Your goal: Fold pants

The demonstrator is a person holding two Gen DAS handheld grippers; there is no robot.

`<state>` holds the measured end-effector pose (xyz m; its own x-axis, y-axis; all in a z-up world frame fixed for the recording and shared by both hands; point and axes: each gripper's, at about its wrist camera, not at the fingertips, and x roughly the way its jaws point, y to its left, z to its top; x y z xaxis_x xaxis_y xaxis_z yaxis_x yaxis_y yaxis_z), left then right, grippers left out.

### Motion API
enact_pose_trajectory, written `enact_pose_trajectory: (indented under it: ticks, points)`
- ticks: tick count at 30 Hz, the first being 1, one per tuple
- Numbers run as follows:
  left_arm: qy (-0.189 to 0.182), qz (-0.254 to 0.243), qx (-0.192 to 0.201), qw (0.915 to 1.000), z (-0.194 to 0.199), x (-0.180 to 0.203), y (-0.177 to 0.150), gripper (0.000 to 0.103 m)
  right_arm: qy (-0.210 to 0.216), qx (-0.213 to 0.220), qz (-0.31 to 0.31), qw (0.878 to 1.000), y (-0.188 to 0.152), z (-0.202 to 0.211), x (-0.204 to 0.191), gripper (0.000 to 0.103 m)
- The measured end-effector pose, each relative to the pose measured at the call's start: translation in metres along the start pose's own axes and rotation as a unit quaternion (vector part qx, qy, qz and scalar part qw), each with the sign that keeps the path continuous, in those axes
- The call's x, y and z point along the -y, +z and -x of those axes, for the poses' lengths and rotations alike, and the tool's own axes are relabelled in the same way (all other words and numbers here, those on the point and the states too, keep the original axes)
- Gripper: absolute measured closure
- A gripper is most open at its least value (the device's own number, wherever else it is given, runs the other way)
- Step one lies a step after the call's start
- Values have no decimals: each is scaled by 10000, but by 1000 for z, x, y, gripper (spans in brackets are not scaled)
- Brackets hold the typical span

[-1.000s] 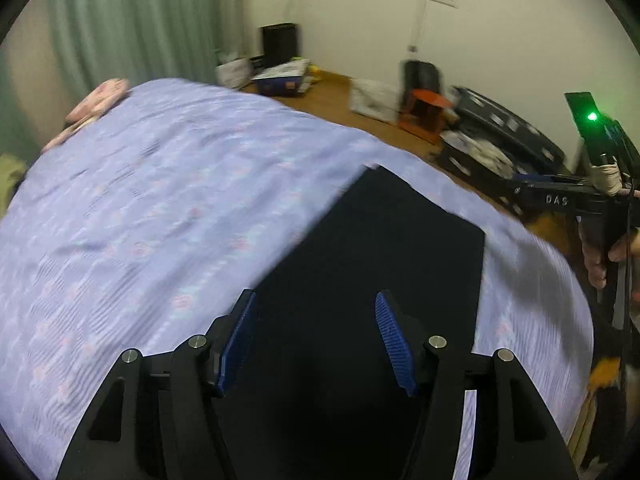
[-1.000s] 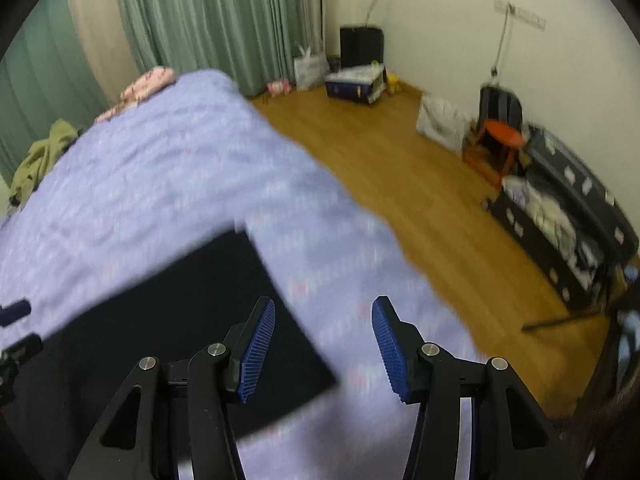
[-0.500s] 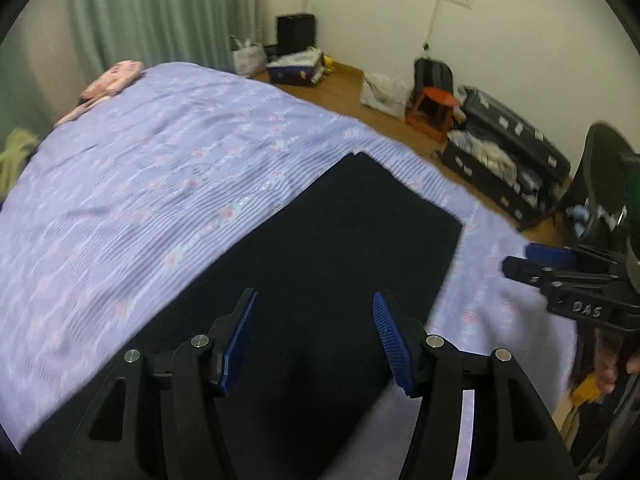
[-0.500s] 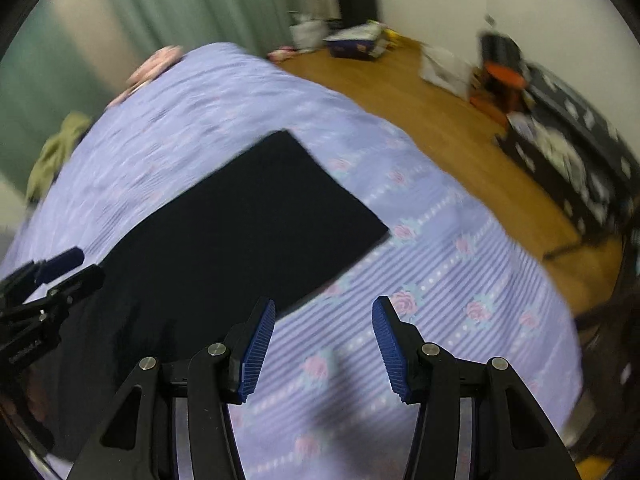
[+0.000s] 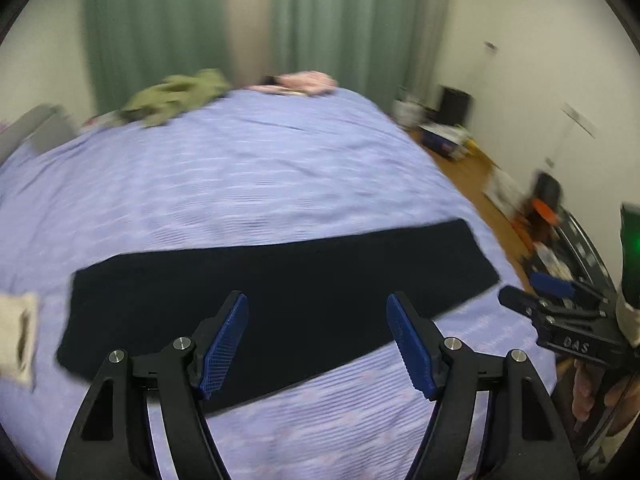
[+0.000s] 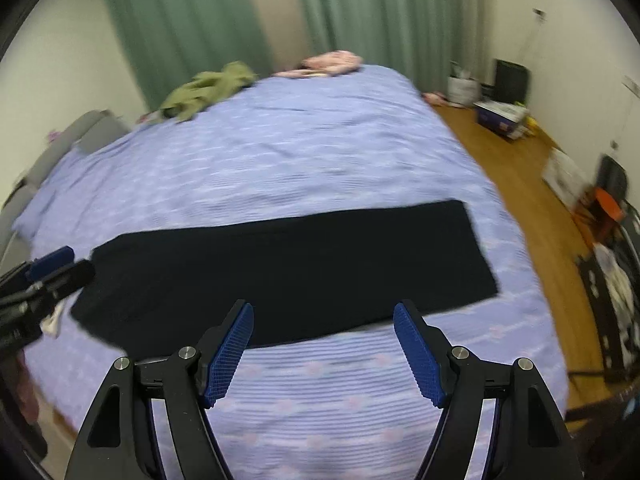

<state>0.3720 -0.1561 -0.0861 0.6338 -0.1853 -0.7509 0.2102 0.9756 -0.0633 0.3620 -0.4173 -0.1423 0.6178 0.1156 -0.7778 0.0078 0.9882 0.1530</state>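
The black pants [image 5: 280, 280] lie flat as a long strip across the near part of the lilac bed [image 5: 240, 168]; they also show in the right wrist view [image 6: 296, 268]. My left gripper [image 5: 318, 340] is open and empty, raised over the pants' near edge. My right gripper [image 6: 324, 352] is open and empty, held above the bedsheet just in front of the pants. The right gripper also shows at the right edge of the left wrist view [image 5: 536, 294]. The left gripper shows at the left edge of the right wrist view [image 6: 60, 268].
A green garment [image 6: 208, 88] and a pink one [image 6: 332, 62] lie at the far end of the bed. A pale cloth [image 5: 18, 336] lies left of the pants. Wooden floor [image 6: 520, 168] with boxes, a stool and a suitcase runs along the right.
Both grippers have pulled back and swung left, away from the pants' right end. The whole strip of pants is now in view. Both grippers stay open.
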Motion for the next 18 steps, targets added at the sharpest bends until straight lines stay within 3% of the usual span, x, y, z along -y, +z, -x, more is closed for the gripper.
enact_pose_trajectory:
  ticks: [6, 11, 18]
  points:
    - [513, 571, 17, 9970, 53, -82, -35, 32, 566, 166, 429, 9973, -2, 13, -83, 30]
    - [664, 937, 143, 9933, 86, -152, -65, 32, 822, 345, 724, 9934, 0, 26, -159, 30]
    - [355, 952, 185, 9946, 90, -276, -85, 32, 687, 399, 768, 9939, -14, 24, -276, 30]
